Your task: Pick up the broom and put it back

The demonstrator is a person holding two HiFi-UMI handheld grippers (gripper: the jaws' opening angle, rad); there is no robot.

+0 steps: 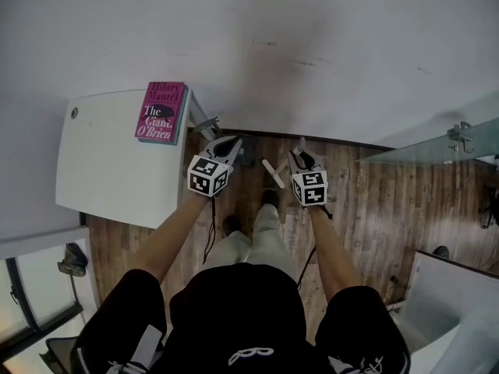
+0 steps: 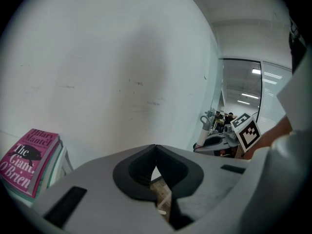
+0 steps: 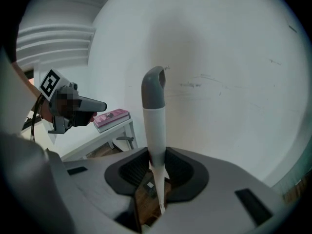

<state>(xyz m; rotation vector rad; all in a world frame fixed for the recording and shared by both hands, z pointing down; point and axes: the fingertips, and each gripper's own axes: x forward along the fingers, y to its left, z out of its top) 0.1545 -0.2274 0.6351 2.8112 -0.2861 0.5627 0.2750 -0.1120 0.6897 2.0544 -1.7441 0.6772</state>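
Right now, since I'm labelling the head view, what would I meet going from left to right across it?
pink book → left gripper → broom handle → right gripper → glass panel

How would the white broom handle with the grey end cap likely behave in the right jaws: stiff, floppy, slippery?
Probably stiff: the white broom handle with grey end cap runs straight, without sag. Likely slippery: its surface looks smooth, and the right gripper pinches only a narrow stretch. It may pivot, since it extends beyond the jaws both ways.
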